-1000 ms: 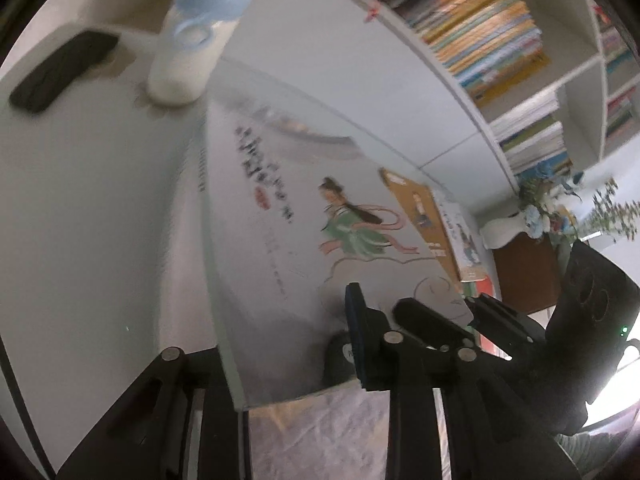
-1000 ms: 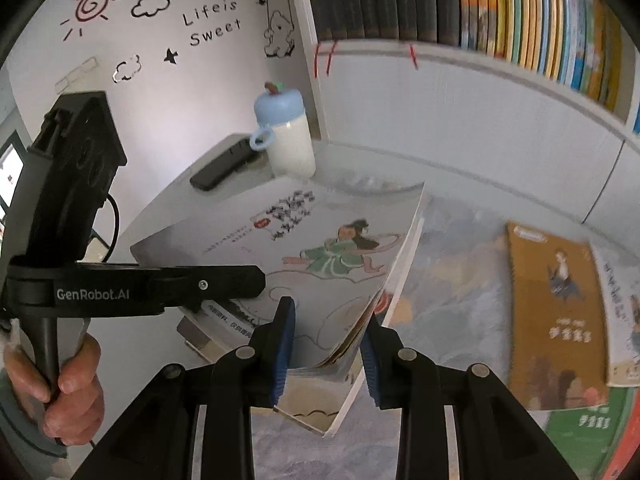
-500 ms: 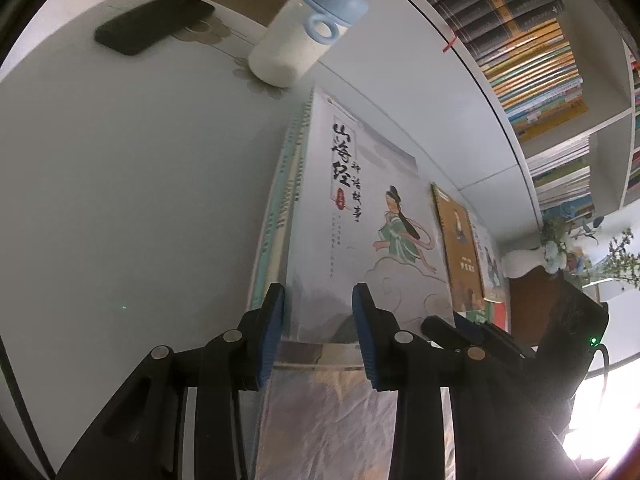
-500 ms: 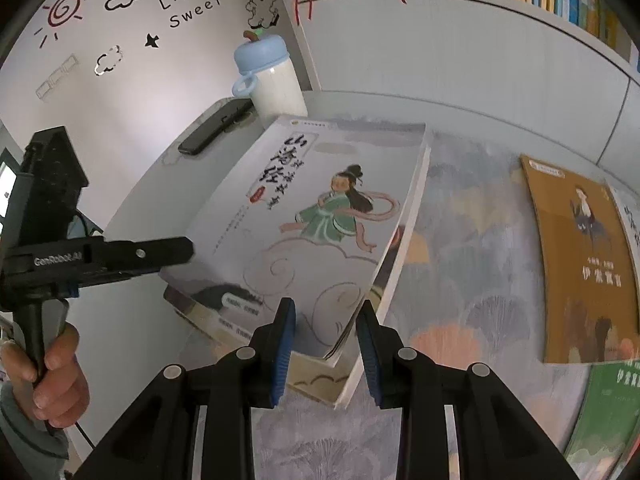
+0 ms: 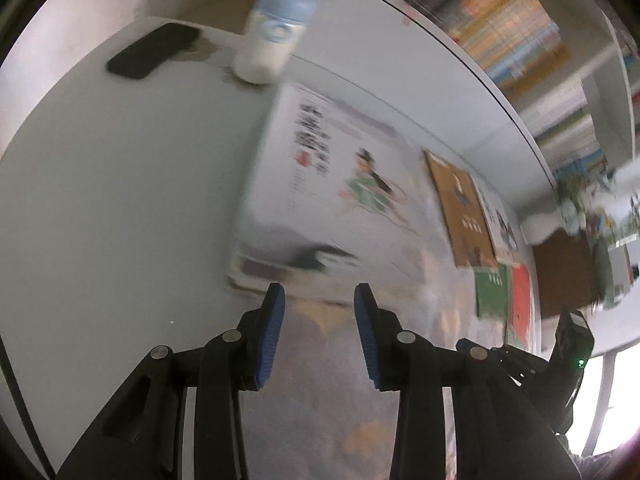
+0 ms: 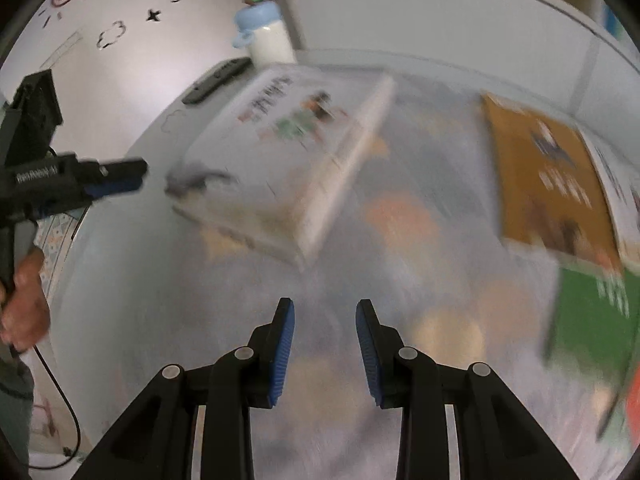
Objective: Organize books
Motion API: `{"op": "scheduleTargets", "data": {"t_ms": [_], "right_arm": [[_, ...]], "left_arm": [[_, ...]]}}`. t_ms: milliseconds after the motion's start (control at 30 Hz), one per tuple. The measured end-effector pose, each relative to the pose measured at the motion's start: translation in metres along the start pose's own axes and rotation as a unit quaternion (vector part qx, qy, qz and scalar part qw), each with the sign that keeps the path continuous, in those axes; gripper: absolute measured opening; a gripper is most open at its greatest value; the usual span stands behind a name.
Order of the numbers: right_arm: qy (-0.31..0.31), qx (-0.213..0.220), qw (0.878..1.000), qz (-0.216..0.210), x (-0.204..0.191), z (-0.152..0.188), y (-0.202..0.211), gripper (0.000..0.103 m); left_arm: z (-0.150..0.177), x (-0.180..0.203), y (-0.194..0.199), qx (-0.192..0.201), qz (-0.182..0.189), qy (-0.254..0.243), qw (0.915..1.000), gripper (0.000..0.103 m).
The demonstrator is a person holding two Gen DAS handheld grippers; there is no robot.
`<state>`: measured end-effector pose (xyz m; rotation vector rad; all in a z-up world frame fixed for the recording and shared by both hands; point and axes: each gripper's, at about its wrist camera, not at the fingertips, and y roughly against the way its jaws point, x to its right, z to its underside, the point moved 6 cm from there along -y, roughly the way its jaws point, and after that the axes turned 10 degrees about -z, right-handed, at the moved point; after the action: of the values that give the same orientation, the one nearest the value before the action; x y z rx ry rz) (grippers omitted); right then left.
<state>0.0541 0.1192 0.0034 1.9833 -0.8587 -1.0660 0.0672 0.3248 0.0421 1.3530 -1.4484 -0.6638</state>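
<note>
1. My left gripper (image 5: 319, 312) has its blue pads a little apart with nothing between them; the pads sit just short of the near edge of the stack of books (image 5: 320, 208), not touching it.
2. My right gripper (image 6: 325, 320) is empty too, and its jaws are opening, with only patterned tablecloth (image 6: 400, 240) showing through the gap. The stack (image 6: 288, 160) lies well ahead of it, up and to the left.
3. The stack rests flat on the white table (image 5: 120, 200), its top a white book with a figure in green on the cover; the cover lettering is too blurred to read in either view.
4. Only the right wrist view shows the left gripper from outside, a hand (image 6: 24, 304) around its handle and white branding on its side too smeared to make out. It alone also shows wall decals, where I can read "Sweet" below a partly cut-off word.
5. Only the left wrist view shows the bookshelf (image 5: 520, 40) stretching away and a blurred plant at far right.
6. Both views show the blue-capped bottle (image 5: 272, 36) and a black remote (image 5: 154, 50) beyond the stack, and the brown book (image 6: 548, 176) and green book (image 6: 596, 320) lying flat to the right.
</note>
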Motion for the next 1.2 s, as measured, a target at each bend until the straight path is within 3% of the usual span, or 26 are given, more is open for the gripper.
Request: {"op": "scheduleTargets", "data": {"t_ms": [200, 433, 567, 800, 1000, 1200], "right_arm": [[-0.072, 0.009, 0.997, 0.000, 0.047, 0.066, 0.047, 0.043], [-0.102, 0.042, 0.994, 0.006, 0.114, 0.112, 0.115, 0.044], [-0.123, 0.076, 0.989, 0.026, 0.160, 0.139, 0.162, 0.056], [-0.198, 0.103, 0.974, 0.039, 0.243, 0.188, 0.226, 0.056], [-0.242, 0.134, 0.960, 0.046, 0.295, 0.206, 0.261, 0.056], [-0.247, 0.154, 0.955, 0.049, 0.328, 0.194, 0.267, 0.056]], "left_arm": [[0.034, 0.077, 0.003, -0.015, 0.008, -0.051, 0.9986, 0.034], [0.075, 0.191, -0.006, -0.031, 0.020, -0.090, 0.9952, 0.062], [0.093, 0.263, -0.016, -0.031, 0.029, -0.129, 0.9907, 0.062], [0.106, 0.370, -0.037, -0.028, 0.062, -0.176, 0.9819, 0.062], [0.103, 0.431, -0.071, -0.047, 0.078, -0.202, 0.9752, 0.062], [0.093, 0.455, -0.113, -0.055, 0.051, -0.225, 0.9716, 0.062]]}}
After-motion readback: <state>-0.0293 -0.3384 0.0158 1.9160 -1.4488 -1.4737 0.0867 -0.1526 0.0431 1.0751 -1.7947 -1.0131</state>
